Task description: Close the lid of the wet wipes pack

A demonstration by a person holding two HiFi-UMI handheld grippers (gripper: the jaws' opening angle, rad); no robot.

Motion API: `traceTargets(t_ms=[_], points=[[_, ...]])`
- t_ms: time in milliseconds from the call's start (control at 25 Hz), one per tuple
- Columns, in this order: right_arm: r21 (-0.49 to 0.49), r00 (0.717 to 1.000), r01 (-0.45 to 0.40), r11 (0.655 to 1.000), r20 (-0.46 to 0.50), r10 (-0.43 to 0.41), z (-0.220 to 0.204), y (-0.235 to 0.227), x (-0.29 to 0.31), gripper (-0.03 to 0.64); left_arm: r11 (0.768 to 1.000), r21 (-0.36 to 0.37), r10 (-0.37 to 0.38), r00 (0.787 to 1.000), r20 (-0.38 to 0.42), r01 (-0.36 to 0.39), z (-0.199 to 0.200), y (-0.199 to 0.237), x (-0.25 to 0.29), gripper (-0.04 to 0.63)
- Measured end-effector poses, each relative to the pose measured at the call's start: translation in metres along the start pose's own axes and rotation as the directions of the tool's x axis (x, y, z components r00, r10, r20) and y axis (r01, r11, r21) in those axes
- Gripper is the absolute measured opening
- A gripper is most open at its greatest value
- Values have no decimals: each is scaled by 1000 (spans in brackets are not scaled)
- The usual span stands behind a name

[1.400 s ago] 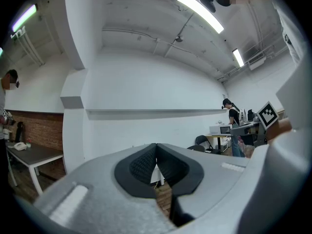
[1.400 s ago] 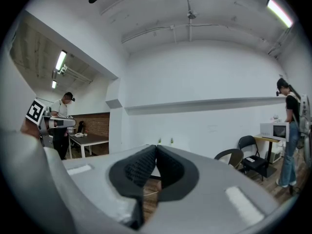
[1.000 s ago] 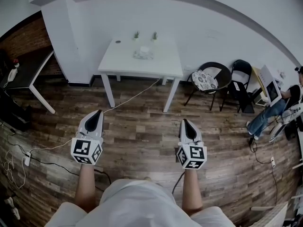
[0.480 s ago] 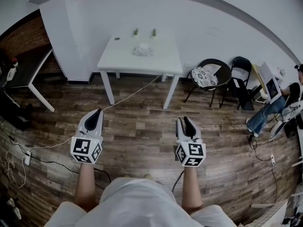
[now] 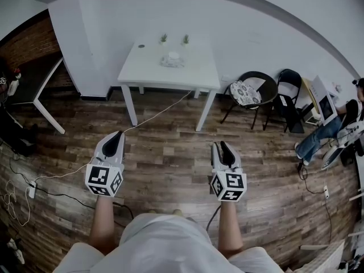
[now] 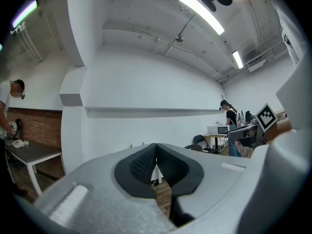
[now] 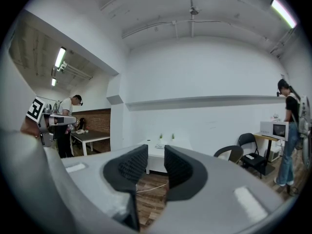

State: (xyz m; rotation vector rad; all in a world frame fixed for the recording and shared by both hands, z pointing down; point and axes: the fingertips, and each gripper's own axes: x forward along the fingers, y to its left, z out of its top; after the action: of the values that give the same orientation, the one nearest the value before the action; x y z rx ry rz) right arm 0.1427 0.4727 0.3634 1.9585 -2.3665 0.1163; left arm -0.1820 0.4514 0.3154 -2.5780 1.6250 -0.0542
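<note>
So the person is standing on the brown wood-plank floor (image 5: 170, 158), holding both tools out level in front of them, both pointing toward 12 o'clock. The left gripper (image 5: 115, 135) is keeping its jaws pressed together with nothing in them; in the left gripper view the dark ribbed pads (image 6: 144, 164) are meeting at the tips. The right gripper (image 5: 220, 145) has just been opening its jaws, and they're sitting wide apart with nothing between them, just floor showing through the gap.

The small pale wet wipes pack (image 5: 172, 60) is lying near the middle of the white square table (image 5: 148, 73), which is standing against the white wall (image 5: 256, 33) at 12 o'clock, well apart from both grippers. It's too small to tell whether its lid is up or down. Two small green potted plants (image 5: 163, 38) are sitting at the table's far edge, just beyond the pack.

A thin white cable (image 5: 162, 114) is running across the floor from under the table toward 8 o'clock. Two black chairs (image 5: 253, 92) are standing at around 2 o'clock, a dark desk (image 5: 31, 84) is sitting at 10 o'clock, and a person (image 5: 333, 129) is sitting at 3 o'clock.
</note>
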Motion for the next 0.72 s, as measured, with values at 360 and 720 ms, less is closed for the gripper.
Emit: traceTargets(t_ms=[360,720], points=[[2,1000,5,1000,-16,-5,-4,26,3,110,1000,-17,-15,1000,-10,15,-10,19,-11,8],[-7,998,43,999,-37,-43,-17,54,1,110,998,-39,-45,999,-23,44,-33,45,-20,9]])
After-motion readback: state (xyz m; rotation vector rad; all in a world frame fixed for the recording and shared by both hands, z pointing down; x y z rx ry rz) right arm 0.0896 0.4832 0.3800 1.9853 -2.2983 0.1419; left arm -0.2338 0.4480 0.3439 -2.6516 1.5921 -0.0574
